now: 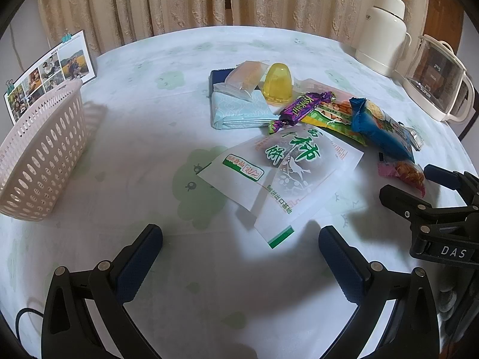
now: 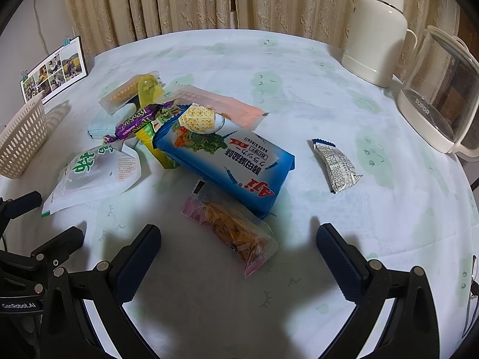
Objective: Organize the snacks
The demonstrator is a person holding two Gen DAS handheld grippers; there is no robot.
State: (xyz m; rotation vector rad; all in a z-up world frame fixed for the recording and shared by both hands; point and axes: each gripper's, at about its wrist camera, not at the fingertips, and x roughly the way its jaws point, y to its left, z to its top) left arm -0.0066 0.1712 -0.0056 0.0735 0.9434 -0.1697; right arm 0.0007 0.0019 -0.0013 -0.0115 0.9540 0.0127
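A round table [image 1: 143,137] covered by a pale cloth printed with green cloud figures is seen ahead of the gripper. At its far right edge a cream thermos jug [image 2: 375,30] is stood upright, and just beside it, further right, a clear glass kettle [image 2: 440,101] marked SUPOR on a white base. At the far left edge a photo calendar [image 1: 49,73] held by binder clips is propped up at a tilt. Beige patterned curtains [image 2: 185,3] are hung behind the table.
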